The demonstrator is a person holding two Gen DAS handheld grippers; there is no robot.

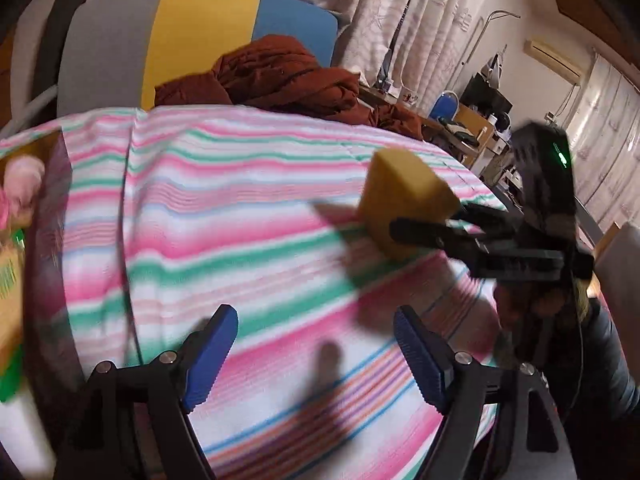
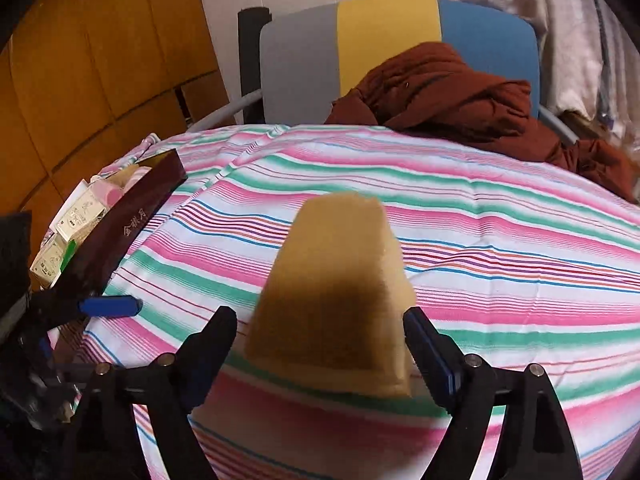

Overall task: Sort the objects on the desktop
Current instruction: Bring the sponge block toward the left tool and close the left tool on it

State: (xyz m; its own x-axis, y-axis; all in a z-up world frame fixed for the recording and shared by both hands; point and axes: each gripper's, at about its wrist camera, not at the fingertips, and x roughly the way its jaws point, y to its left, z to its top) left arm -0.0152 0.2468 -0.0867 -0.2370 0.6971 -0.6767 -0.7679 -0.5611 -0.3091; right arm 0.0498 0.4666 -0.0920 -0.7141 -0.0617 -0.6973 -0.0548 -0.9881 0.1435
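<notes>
A yellow sponge lies tilted on the striped tablecloth, between the fingers of my right gripper. The right pad rests against its side, and a sliver of cloth shows beside the left pad, so the jaws stand open around it. In the left wrist view the same sponge sits at the right with my right gripper straddling it. My left gripper hovers open over bare cloth with nothing between its blue pads. A dark maroon box holding small cartons stands at the table's left edge.
The maroon box is close on the left of my left gripper. A heap of rust-brown cloth lies at the far edge of the table, against a chair back in grey, yellow and blue. Furniture and curtains fill the room to the right.
</notes>
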